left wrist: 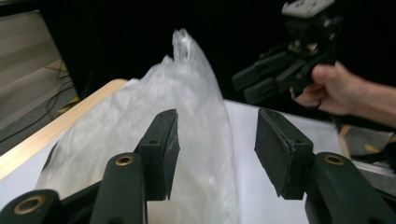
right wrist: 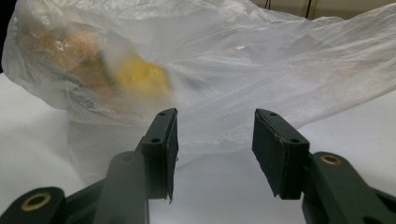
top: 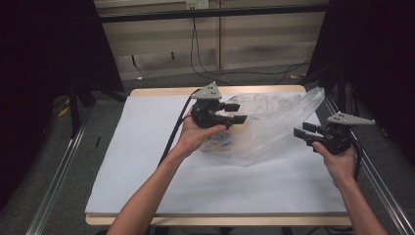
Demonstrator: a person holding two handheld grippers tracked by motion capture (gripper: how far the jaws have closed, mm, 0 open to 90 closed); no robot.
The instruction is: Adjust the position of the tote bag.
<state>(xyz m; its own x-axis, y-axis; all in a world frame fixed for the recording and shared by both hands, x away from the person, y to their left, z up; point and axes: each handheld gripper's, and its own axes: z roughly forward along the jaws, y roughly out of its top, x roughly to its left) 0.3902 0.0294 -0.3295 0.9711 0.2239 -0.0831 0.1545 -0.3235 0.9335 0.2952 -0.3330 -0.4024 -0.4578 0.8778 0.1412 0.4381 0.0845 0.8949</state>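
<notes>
Clear plastic bag [top: 266, 125] lies on the white counter [top: 147, 147], toward its far-right part, crumpled, one end sticking up past the counter's right edge. Inside, at the bag's left end in the right gripper view, sth yellow [right wrist: 140, 77] & brownish [right wrist: 70, 51]; blurred, maybe food, can't tell.

Left tool [top: 234, 113] held above the bag's left end, jaws apart, nothing clamped btw them; bag film sits just ahead of the pads [left wrist: 161, 149].

Right tool [top: 306, 132] is near the bag's right side, pointing at it, jaws apart, not touching the film.
</notes>
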